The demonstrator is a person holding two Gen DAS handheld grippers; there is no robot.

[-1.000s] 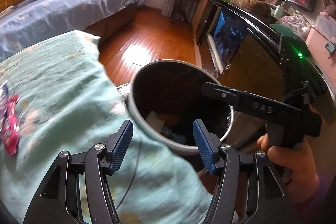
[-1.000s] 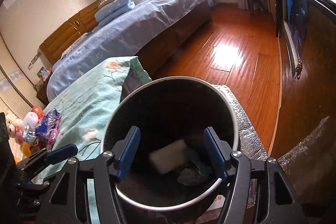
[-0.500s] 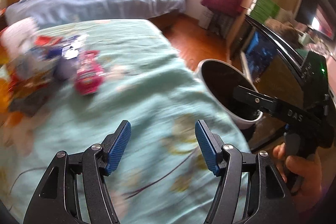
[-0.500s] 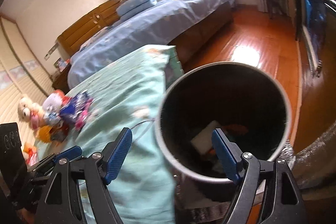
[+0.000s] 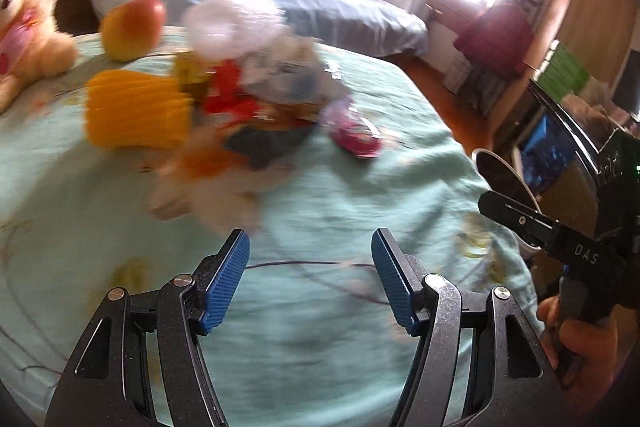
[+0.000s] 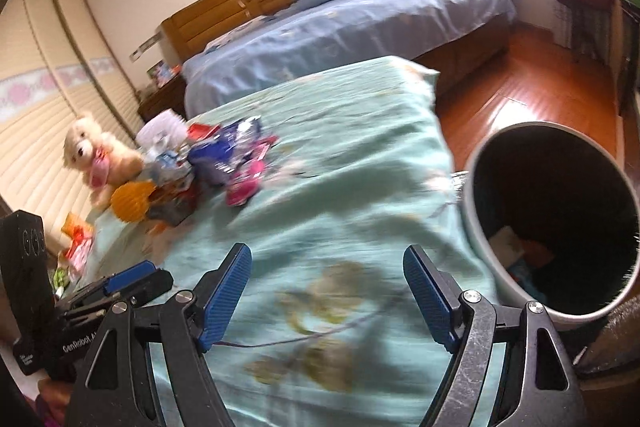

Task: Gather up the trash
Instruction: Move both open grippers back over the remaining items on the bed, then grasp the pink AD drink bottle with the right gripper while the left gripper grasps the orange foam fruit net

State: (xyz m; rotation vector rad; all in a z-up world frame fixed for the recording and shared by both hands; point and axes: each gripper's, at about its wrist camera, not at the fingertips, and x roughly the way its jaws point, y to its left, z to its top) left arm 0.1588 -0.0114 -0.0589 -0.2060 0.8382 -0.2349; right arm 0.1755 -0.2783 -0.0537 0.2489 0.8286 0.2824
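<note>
Trash pile [image 5: 256, 99] beyond empty, parted left jaws.

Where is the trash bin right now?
In the right wrist view, the trash bin stands at the right, on the floor against the green bedspread's edge.
</note>
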